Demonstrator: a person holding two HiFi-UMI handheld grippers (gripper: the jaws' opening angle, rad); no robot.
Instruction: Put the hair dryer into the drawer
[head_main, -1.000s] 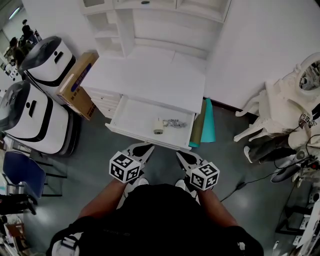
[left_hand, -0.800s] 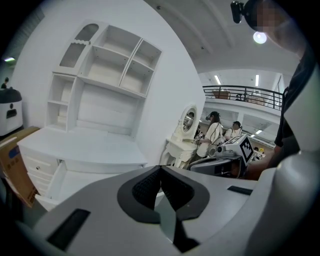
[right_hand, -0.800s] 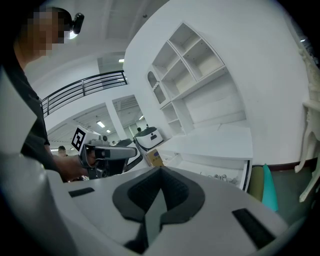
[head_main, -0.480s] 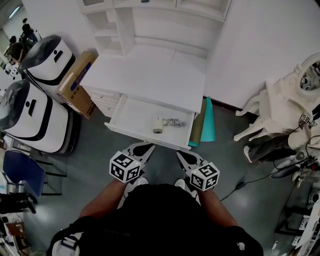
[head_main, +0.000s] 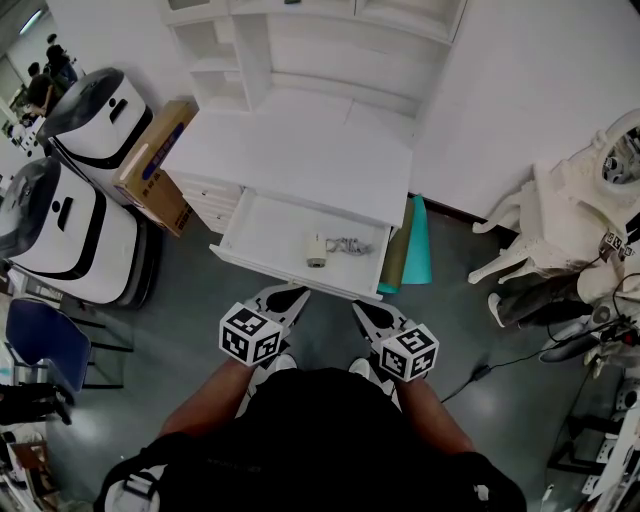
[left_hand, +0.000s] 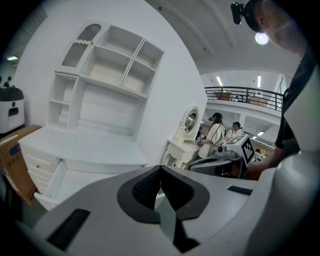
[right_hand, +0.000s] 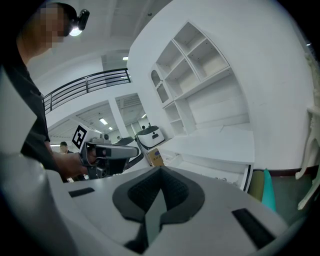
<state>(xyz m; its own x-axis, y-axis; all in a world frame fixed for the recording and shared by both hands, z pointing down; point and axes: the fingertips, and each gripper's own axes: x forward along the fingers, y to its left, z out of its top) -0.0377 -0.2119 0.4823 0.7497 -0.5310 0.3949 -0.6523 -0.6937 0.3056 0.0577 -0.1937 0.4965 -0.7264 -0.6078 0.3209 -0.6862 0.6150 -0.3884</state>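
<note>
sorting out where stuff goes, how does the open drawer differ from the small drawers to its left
The open drawer is pulled out; the small drawers are shut. The open drawer is wide; the small drawers are narrow and stacked. The open drawer holds the hair dryer; the small drawers' contents are hidden. Both are white parts of one desk.

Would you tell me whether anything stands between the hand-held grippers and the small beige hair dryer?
Only the front wall of the open white drawer lies between the left hand-held gripper, the right hand-held gripper and the small beige hair dryer resting uncovered inside.
</note>
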